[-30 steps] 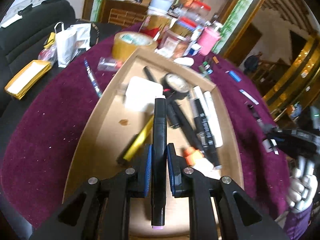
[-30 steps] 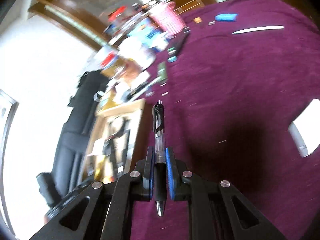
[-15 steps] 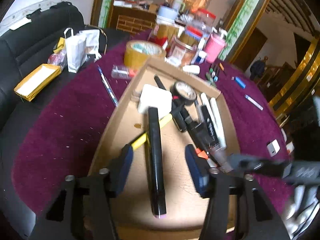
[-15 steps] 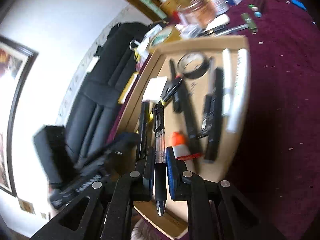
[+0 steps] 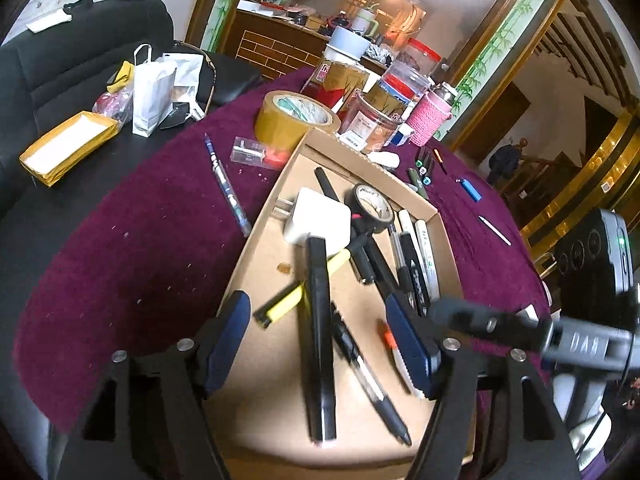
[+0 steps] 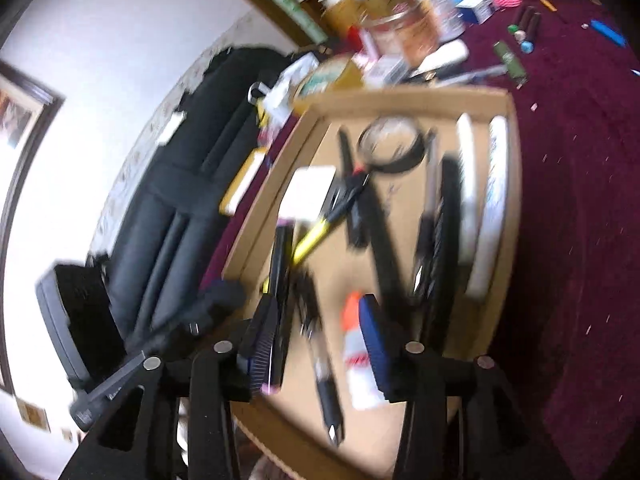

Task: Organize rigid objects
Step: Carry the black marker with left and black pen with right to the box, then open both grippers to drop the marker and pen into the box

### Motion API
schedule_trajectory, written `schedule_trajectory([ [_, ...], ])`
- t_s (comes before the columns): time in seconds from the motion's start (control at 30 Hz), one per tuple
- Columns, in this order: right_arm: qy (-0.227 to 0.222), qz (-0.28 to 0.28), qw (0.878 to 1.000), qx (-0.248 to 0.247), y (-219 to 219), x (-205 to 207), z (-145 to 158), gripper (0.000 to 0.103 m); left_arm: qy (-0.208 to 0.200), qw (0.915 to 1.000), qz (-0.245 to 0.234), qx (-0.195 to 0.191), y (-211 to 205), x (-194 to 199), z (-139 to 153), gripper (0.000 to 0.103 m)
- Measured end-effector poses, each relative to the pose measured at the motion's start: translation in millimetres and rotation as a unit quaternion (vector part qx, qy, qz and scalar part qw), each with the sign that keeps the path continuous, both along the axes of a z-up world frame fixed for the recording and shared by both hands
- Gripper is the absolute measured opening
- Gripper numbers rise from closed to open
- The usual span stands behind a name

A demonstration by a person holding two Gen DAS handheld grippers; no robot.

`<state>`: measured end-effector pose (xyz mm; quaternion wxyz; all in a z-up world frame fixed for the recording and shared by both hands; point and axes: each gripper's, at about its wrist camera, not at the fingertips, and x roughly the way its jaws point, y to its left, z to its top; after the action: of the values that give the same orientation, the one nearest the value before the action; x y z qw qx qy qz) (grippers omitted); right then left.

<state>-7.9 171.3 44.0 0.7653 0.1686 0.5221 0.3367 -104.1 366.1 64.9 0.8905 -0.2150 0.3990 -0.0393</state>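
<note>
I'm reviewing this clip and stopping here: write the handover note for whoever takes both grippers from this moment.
Left gripper: open, empty, above the cardboard tray.
Right gripper: open, empty, above the same tray.
Done: black marker and clear pen lie in the tray beside the white adapter, black tape roll and other pens.
Left: blue pen, brown tape roll, blue lighter and white stick lie outside on the purple cloth.

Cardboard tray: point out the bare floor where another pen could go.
Bare cardboard lies along the cardboard tray's left wall, between it and the yellow highlighter, below the white charger. The right half is crowded with markers, and the black marker and clear pen fill the middle.
</note>
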Motion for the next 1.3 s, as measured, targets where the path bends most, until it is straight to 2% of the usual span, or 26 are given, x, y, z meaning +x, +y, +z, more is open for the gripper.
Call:
schedule_trajectory([
  [0.2,0.048,-0.041,0.997,0.038,-17,32,-16,0.048,0.028,0.9991,-0.030,-0.010,-16,25,-10,0.075],
  [0.27,0.049,-0.046,0.997,0.039,-23,32,-20,0.049,0.031,0.9987,-0.031,0.026,-24,33,-12,0.075],
  [0.37,0.052,-0.051,0.997,0.039,-32,31,-26,0.049,0.041,0.9976,-0.046,0.031,-30,39,-13,0.081],
  [0.47,0.053,-0.054,0.996,0.045,-43,23,-26,0.050,0.043,0.9962,-0.062,0.042,-39,39,-12,0.082],
  [0.6,0.036,-0.051,0.997,0.048,-54,19,-20,0.050,0.046,0.9967,-0.058,0.035,-37,45,-12,0.082],
  [0.7,0.030,-0.051,0.997,0.049,-63,11,-18,0.059,0.050,0.9954,-0.060,0.055,-41,53,-12,0.082],
  [0.77,0.029,-0.048,0.997,0.061,-70,7,-19,0.059,0.032,0.9940,-0.089,0.055,-50,52,-7,0.082],
  [0.8,0.028,-0.048,0.996,0.066,-74,5,-19,0.059,0.021,0.9921,-0.103,0.068,-57,51,-3,0.083],
  [0.87,0.022,-0.046,0.996,0.073,-80,1,-17,0.059,0.028,0.9879,-0.108,0.107,-66,54,-4,0.083],
  [0.97,0.010,-0.045,0.996,0.071,-87,-5,-13,0.060,0.095,0.9852,-0.115,0.084,-62,65,-25,0.083],
  [1.03,0.001,-0.046,0.997,0.066,-92,-9,-9,0.065,0.090,0.9856,-0.118,0.081,-64,60,-22,0.083],
  [1.1,-0.004,-0.044,0.997,0.067,-96,-11,-9,0.067,0.092,0.9858,-0.132,0.049,-66,53,-18,0.083],
  [1.13,-0.005,-0.044,0.997,0.067,-100,-12,-8,0.067,0.080,0.9867,-0.137,0.032,-67,47,-12,0.083],
  [1.17,-0.008,-0.044,0.997,0.065,-101,-13,-8,0.067,0.064,0.9877,-0.138,0.035,-69,39,-5,0.083],
  [1.23,-0.023,-0.043,0.997,0.057,-106,-17,-4,0.067,0.025,0.9898,-0.121,0.070,-75,22,13,0.083],
  [1.3,-0.050,-0.043,0.997,0.042,-107,-23,4,0.067,-0.047,0.9906,-0.070,0.108,-77,-3,40,0.083],
])
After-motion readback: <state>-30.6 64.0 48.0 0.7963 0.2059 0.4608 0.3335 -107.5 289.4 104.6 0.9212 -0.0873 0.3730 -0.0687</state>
